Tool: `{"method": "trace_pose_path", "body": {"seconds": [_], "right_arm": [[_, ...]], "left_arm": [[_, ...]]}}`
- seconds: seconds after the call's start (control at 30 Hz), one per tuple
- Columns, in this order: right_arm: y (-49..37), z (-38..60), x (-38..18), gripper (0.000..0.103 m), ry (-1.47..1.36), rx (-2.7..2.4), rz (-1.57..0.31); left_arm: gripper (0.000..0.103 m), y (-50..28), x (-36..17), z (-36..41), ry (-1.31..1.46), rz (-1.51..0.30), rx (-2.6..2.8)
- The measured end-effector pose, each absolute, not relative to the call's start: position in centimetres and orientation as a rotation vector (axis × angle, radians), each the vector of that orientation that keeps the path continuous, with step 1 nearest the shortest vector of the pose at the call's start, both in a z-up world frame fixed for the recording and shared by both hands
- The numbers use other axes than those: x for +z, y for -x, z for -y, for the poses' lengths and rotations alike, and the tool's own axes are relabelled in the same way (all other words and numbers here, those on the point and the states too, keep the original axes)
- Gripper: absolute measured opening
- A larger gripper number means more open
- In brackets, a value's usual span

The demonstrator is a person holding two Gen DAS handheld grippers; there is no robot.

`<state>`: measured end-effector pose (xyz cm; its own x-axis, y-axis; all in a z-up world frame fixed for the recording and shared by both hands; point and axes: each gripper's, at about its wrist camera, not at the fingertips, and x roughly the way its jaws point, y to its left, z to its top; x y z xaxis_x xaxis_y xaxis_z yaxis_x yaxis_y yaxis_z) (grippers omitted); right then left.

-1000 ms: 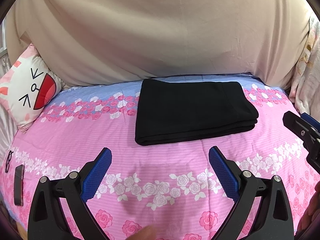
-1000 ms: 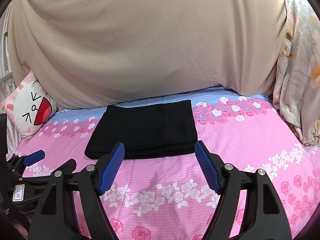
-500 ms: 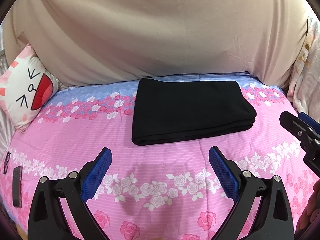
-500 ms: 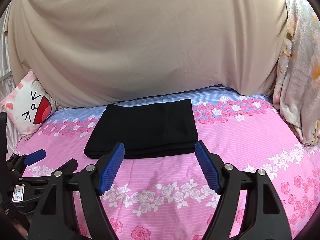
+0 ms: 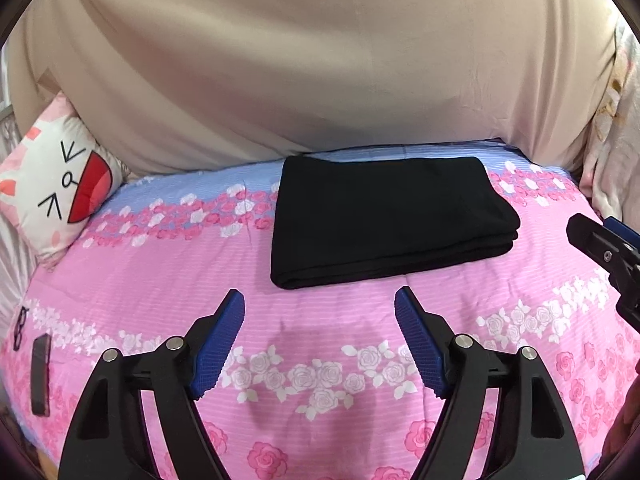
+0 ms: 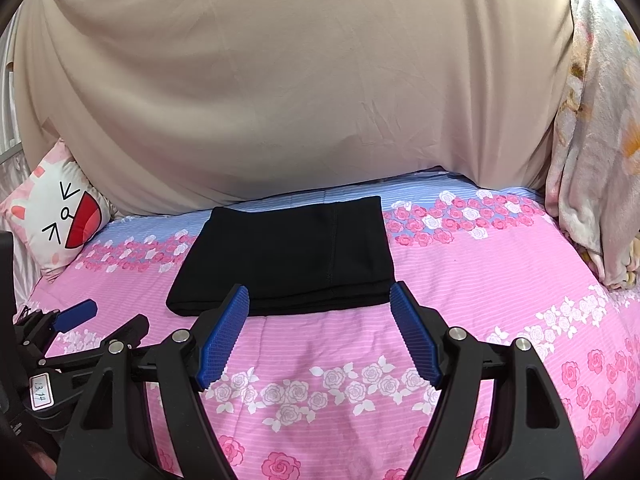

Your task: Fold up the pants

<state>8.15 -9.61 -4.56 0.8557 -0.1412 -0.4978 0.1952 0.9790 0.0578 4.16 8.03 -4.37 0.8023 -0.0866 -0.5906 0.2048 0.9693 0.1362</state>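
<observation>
Narrower now, left claw point(image 5: 320, 300) closing empty before neatly folded black pants point(image 5: 388, 216).

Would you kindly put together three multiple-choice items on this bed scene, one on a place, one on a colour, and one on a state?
1. Where is the cartoon-face pillow?
A. At the left end of the bed, against the beige cloth
B. On top of the pants
C. Between the right gripper's fingers

2. What colour are the pants?
A. White
B. Black
C. Red

3. In what state are the pants?
A. Spread out flat at full length
B. Hanging from a gripper
C. Folded into a layered rectangle on the bedsheet

Answers:
1 A, since it leans at the left edge beside the beige cloth.
2 B, since the fabric is plainly dark against the pink sheet.
3 C, since stacked layers show at the near edge and neither the left gripper nor the right gripper touches them.
</observation>
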Motion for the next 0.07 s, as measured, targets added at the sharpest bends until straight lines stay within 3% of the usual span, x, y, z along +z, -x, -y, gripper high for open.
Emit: {"method": "trace_pose_path", "body": {"seconds": [0.07], "right_arm": [[-8.15, 9.58, -4.6, 0.071, -0.108, -0.175, -0.515]], "left_arm": [[0.074, -4.3, -4.53, -8.11, -0.193, -0.63, -0.158]]}}
